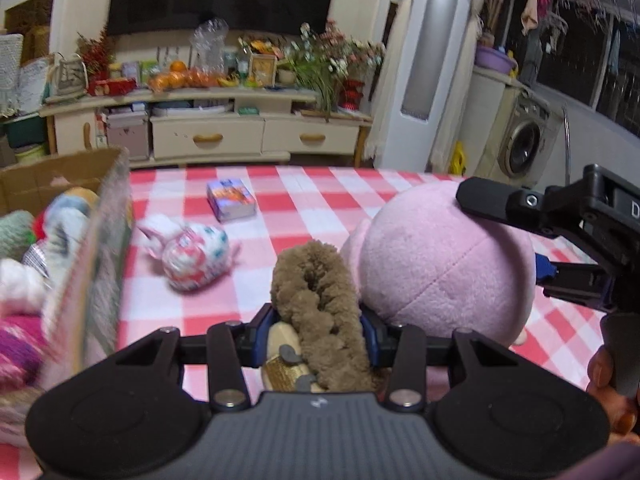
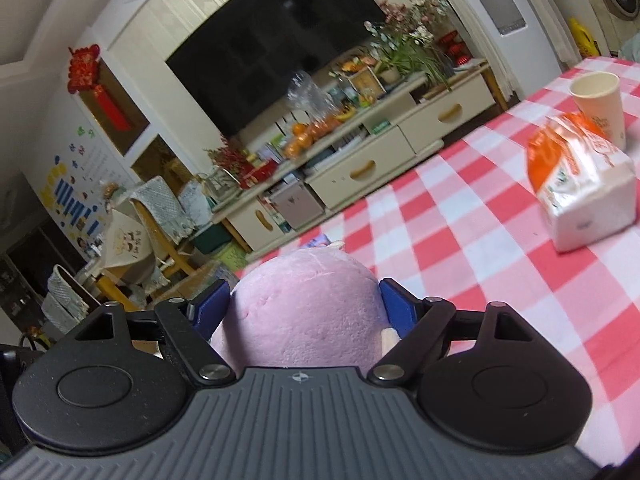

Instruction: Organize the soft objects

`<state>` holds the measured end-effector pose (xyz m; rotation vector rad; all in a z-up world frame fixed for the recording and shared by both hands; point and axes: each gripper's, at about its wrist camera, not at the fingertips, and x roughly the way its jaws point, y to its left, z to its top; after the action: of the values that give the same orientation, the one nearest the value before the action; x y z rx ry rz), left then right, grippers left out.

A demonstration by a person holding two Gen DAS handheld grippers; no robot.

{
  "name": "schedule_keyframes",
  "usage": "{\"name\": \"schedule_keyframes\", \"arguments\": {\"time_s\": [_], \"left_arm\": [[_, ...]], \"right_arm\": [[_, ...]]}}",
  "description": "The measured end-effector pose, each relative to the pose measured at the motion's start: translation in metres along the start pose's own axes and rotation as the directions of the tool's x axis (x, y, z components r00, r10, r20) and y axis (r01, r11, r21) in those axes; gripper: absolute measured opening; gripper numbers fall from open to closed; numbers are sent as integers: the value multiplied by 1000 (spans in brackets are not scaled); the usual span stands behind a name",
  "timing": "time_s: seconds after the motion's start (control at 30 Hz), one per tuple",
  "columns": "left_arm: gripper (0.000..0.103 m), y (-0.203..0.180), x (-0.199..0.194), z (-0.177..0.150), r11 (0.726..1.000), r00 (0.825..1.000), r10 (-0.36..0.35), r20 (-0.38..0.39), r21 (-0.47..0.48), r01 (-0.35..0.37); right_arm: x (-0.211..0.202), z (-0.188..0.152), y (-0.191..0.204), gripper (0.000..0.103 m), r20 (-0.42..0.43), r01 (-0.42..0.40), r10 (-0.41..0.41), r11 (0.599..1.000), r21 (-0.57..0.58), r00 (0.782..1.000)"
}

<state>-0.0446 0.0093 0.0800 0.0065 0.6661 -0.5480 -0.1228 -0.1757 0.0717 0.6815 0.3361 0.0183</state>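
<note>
My left gripper (image 1: 318, 330) is shut on a brown fuzzy plush toy (image 1: 316, 304), whose yellow and grey parts show below the blue pads. To its right a big round pink plush (image 1: 444, 264) is held above the red-and-white checked table (image 1: 320, 196) by my right gripper (image 1: 536, 236), seen from the side. In the right wrist view the blue pads of that right gripper (image 2: 306, 308) press both sides of the pink plush (image 2: 304, 312). A patterned white plush rabbit (image 1: 188, 256) lies on the cloth. At the left a cardboard box (image 1: 96, 216) holds several soft toys.
A small printed box (image 1: 231, 199) lies on the far part of the table. A tissue pack (image 2: 580, 176) and a paper cup (image 2: 598, 100) stand at the right side of the checked table (image 2: 480, 240). Beyond the table are a TV cabinet (image 1: 224, 128) and a washing machine (image 1: 524, 144).
</note>
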Motion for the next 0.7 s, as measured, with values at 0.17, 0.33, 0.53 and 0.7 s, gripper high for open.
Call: {"name": "schedule_keyframes", "arguments": {"time_s": [0.17,0.33,0.53,0.7], "left_arm": [[42,18,-19,14,999,997,23,71,-32,-21],[42,44,-37,27,994,988,74,135,-86,-62],[42,88,-63,37,977,965,166,204,-169,-133],[42,124,-77,39,947,939,253,232,-258,-192]], "right_arm": [[16,11,18,102,21,-53,53,998,-24,998],[45,19,41,102,19,-123,123,992,-37,992],[85,24,71,102,-12,-217,216,975,-52,976],[125,19,99,102,-50,-286,284,957,-54,958]]}}
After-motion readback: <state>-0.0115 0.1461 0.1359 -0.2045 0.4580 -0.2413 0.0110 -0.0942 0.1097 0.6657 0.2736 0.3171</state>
